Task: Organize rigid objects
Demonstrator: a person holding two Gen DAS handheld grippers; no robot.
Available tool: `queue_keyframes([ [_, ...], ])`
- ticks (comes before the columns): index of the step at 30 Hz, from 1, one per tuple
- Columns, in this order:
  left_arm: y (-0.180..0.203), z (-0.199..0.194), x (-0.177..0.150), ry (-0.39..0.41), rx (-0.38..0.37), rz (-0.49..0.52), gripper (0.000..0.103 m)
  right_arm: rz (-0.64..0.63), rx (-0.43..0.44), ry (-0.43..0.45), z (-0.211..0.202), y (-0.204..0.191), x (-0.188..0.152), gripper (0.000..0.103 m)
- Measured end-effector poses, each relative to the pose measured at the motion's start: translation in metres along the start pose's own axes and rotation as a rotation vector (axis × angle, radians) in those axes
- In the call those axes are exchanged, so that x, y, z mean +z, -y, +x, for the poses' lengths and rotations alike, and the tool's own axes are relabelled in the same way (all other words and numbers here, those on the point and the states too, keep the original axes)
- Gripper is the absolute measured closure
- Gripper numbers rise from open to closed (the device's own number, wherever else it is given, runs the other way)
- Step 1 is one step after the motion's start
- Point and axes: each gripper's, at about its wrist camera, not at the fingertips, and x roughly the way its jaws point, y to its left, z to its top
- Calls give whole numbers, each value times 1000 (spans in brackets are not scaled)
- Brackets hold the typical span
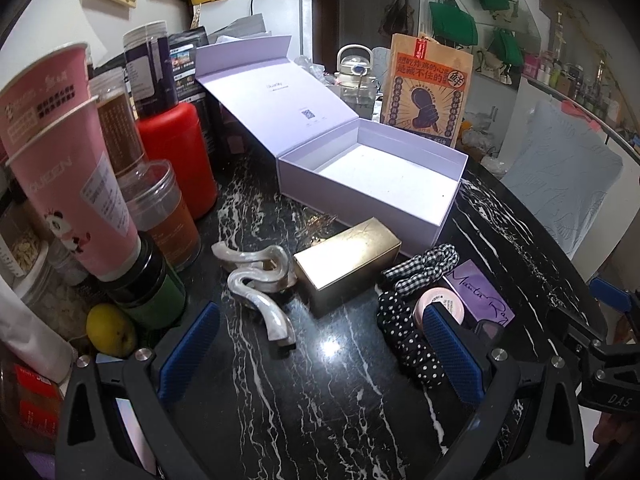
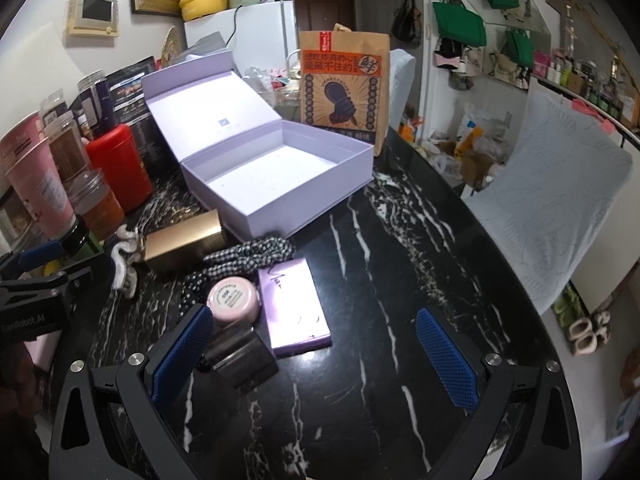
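The left tongs' blue pad hid part of the pink jar, and the small dark case stayed unidentifiable.

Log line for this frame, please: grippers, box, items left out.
left gripper: open, holding nothing | right gripper: open, holding nothing | lavender box: lid open, nothing inside | gold box, pink jar, purple palette: on table

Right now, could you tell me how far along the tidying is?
Nothing looks packed yet: the lavender box stands open and empty. Nothing is in hand; the left gripper and right gripper both have open jaws. Still on the table: gold box, hair clips, pink jar, purple case, scrunchies.
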Motion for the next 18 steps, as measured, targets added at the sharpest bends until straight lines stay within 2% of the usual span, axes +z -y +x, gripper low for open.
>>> queue_keyframes([
  [8,-11,11,-10,-24,3,-29,0,-30,45,-14,9,-5,-10,0],
  [18,-24,37,-13,-44,54,-50,0,-40,94,-45,30,-7,-16,0],
])
